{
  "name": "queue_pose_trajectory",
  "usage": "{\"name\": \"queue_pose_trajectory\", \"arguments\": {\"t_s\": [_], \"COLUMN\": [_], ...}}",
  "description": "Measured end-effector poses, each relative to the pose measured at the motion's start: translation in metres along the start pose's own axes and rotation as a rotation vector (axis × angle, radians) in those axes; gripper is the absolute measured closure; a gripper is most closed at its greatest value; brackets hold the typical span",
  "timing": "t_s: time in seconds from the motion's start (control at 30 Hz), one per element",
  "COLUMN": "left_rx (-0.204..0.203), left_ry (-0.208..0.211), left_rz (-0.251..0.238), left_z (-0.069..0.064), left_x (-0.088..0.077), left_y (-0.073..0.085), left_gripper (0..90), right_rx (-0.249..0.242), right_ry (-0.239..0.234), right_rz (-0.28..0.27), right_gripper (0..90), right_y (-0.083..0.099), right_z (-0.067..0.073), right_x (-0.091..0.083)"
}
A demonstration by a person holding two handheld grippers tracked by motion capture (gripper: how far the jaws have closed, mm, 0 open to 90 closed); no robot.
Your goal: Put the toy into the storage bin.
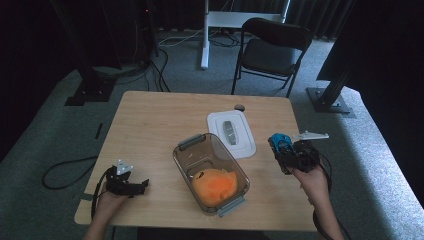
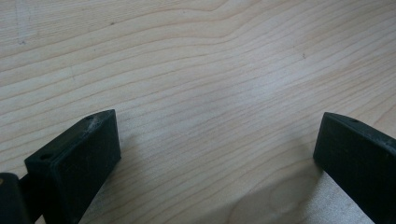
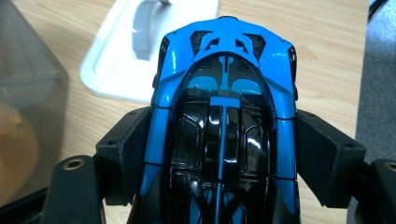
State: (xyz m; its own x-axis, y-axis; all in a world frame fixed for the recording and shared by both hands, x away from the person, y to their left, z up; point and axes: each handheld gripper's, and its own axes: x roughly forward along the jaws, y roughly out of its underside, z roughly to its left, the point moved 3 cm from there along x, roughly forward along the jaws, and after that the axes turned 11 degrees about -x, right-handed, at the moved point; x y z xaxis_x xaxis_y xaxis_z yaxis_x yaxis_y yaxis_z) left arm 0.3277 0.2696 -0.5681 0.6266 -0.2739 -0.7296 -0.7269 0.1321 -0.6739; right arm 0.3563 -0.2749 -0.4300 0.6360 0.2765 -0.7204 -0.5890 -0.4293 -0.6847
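A clear plastic bin sits mid-tabletop holding something orange, perhaps a soft toy; the white lid lies just behind the bin; a black folding chair stands well beyond the bin, on grey carpet.

One toy car, one container, one lid

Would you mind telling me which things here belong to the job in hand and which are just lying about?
In the job:
- blue toy car, clamped in the right gripper
- clear storage box, open, holding an orange soft toy
- white lid, lying beside the box

Lying about:
- left gripper, open and empty on the table
- black chair behind the table
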Motion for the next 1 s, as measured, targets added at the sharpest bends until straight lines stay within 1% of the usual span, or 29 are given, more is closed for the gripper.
{"name": "queue_pose_trajectory", "arguments": {"t_s": [0.07,0.1,0.13,0.17,0.4,0.47,0.53,0.6,0.63,0.67,0.7,0.77,0.9,1.0], "left_rx": [-0.001,-0.001,-0.002,-0.001,0.000,0.000,0.000,-0.002,-0.002,-0.001,0.001,0.000,0.000,0.000], "left_ry": [0.000,0.000,0.000,0.000,0.000,0.000,0.000,0.001,0.001,0.001,0.001,0.000,0.000,0.001], "left_rz": [-0.001,-0.001,-0.001,-0.001,-0.002,-0.002,-0.002,-0.001,-0.001,-0.001,0.001,0.000,0.000,0.001], "left_z": [0.000,0.000,0.000,0.000,0.000,0.000,0.000,0.000,0.000,0.000,0.000,0.000,0.000,0.000], "left_x": [0.000,0.000,0.000,0.000,0.000,0.000,0.000,0.000,0.000,0.000,0.000,0.000,0.000,0.000], "left_y": [0.000,0.000,0.000,0.000,0.000,0.000,0.000,0.000,0.000,0.000,0.000,0.000,0.000,0.000], "left_gripper": [1.0,1.0,1.0,1.0,1.0,1.0,1.0,1.0,1.0,1.0,1.0,1.0,1.0,1.0], "right_rx": [-0.011,-0.023,-0.028,-0.039,-0.076,-0.080,-0.089,-0.101,-0.101,-0.109,-0.109,-0.122,-0.166,-0.176], "right_ry": [-0.012,-0.028,-0.026,-0.030,-0.065,-0.071,-0.087,-0.088,-0.088,-0.093,-0.106,-0.112,-0.141,-0.152], "right_rz": [-0.010,-0.005,-0.014,-0.012,-0.034,-0.041,-0.043,-0.047,-0.047,-0.046,-0.058,-0.067,-0.057,-0.073], "right_gripper": [24.7,24.7,24.7,24.6,24.6,24.7,24.6,24.6,24.6,24.6,24.6,24.6,24.6,24.6], "right_y": [-0.006,-0.009,-0.012,-0.015,-0.034,-0.039,-0.044,-0.049,-0.049,-0.051,-0.055,-0.059,-0.066,-0.072], "right_z": [0.005,0.008,0.011,0.014,0.031,0.036,0.041,0.046,0.046,0.049,0.054,0.061,0.075,0.083], "right_x": [-0.001,-0.001,-0.002,-0.001,0.000,0.000,0.001,0.001,0.001,0.001,0.002,0.002,0.004,0.005]}}
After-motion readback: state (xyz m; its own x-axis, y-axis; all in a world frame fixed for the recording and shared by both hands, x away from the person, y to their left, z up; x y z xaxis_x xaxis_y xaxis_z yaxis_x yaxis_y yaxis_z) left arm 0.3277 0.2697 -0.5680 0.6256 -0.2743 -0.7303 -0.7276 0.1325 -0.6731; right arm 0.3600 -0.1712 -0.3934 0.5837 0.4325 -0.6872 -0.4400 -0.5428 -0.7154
